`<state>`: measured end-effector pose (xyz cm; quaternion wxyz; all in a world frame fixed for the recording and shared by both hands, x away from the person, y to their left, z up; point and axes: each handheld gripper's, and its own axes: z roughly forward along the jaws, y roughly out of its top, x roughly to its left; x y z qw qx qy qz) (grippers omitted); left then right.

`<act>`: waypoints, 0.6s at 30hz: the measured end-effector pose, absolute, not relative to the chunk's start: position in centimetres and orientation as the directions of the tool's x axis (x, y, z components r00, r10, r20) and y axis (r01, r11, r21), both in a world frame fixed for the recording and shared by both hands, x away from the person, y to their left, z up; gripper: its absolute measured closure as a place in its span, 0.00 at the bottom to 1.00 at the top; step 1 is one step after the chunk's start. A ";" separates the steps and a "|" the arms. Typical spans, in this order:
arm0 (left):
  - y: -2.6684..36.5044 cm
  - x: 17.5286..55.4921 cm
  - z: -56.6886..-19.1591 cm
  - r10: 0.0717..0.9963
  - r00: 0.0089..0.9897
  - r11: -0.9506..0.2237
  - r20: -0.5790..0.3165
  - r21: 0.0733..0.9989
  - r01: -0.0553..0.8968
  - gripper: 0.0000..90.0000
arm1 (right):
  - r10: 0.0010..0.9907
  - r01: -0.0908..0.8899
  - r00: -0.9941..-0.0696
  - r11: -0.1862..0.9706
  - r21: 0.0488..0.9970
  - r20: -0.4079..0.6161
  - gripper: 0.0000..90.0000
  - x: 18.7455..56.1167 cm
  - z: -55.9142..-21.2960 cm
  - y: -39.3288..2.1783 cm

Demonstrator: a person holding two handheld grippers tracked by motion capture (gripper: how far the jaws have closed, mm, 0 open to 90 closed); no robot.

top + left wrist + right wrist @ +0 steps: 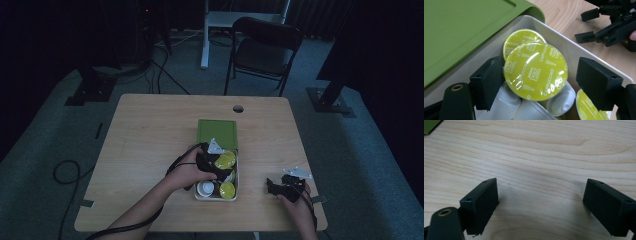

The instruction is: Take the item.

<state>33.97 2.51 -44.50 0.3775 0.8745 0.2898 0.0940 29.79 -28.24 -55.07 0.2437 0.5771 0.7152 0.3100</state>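
**Left jaws straddle a capsule in the white tray; right jaws wide over bare wood**

In the left gripper view the left gripper [535, 75] has a yellow-green foil-topped capsule [535, 70] between its two black pads. The near pad sits right against the capsule's rim; the far pad stands off from it with a clear gap, so the jaws are apart around the capsule and not clamped on it. That capsule leans tilted on top of a second capsule [520, 37] with the same "Cappuccino" lid (its upper edge peeks out behind). White capsules [560, 100] lie on their sides underneath, and a third foil lid [589, 107] shows below the far pad. All of them rest inside the white tray [564, 42], whose green lid [461, 30] lies just beside it, touching the tray's far end.

The right gripper [540, 203] hovers over the wooden table [536, 150], its pads spread wide with nothing between them. In the high view it sits near the table's right front corner, well apart from the tray [216, 198].
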 end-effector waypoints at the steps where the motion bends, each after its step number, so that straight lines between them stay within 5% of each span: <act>1: 2.4 34.0 -44.5 0.582 0.812 -0.548 -0.053 0.713 0.439 0.25 | 0.977 0.674 -0.215 0.142 0.725 0.009 0.14 29.8 -55.1 -28.2; 7: 2.2 34.2 -44.7 0.586 0.810 -0.561 -0.033 0.705 0.435 0.40 | 0.977 0.674 -0.215 0.142 0.725 0.009 0.14 29.8 -55.1 -28.2; 18: 2.0 33.8 -44.3 0.580 0.815 -0.583 -0.002 0.697 0.417 0.42 | 0.977 0.674 -0.215 0.142 0.725 0.009 0.14 29.8 -55.1 -28.2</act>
